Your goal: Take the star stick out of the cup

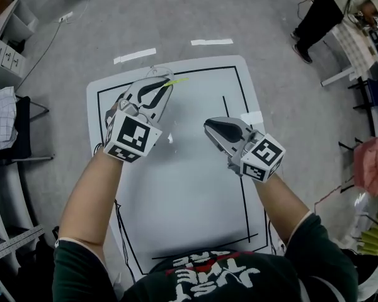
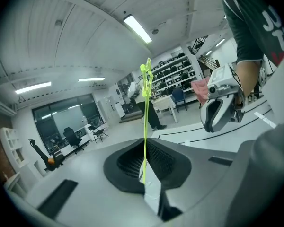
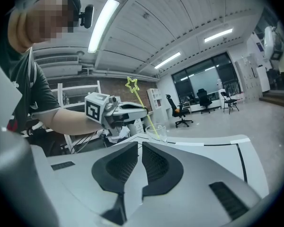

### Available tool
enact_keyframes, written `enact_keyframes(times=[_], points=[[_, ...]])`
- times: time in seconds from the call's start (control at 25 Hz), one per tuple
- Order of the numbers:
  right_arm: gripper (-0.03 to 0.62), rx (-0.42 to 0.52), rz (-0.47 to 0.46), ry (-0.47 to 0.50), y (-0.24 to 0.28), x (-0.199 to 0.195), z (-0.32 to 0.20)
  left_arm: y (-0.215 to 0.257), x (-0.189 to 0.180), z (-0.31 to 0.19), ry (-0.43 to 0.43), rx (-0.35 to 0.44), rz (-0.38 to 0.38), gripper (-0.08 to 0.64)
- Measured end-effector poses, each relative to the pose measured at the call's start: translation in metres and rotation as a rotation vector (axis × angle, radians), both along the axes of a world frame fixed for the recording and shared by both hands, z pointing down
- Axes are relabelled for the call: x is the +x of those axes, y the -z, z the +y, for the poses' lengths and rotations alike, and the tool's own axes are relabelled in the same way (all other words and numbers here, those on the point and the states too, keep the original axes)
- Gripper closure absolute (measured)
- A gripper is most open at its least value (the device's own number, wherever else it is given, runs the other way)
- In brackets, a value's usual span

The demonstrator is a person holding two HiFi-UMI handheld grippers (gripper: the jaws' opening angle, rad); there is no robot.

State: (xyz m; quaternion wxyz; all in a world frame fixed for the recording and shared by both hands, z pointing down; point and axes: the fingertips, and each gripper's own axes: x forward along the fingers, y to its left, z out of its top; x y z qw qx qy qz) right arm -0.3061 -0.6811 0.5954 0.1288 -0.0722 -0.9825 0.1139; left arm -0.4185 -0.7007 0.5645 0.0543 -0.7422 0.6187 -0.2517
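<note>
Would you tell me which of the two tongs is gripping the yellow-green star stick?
The left tongs: the star stick is pinched between their jaws, whereas the right tongs have nothing between theirs.

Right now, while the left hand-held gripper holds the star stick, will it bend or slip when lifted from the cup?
The star stick looks very thin, so it is probably light and may flex. The left hand-held gripper pinches only a narrow shaft, so it might pivot or slip. The clear cup looks light too and could tip if dragged.

grey floor (image 1: 252, 11), ceiling strip lights (image 3: 103, 25) (lit), office chairs (image 3: 182, 115) by windows (image 3: 206, 79).
</note>
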Motion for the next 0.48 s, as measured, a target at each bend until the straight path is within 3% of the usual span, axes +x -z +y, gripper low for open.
enact_keyframes(times=[0.48], points=[[0.555, 0.073, -0.024, -0.018, 0.075, 0.029, 0.030, 0.145, -0.021, 0.035, 0.064, 0.084, 0.257, 0.541]])
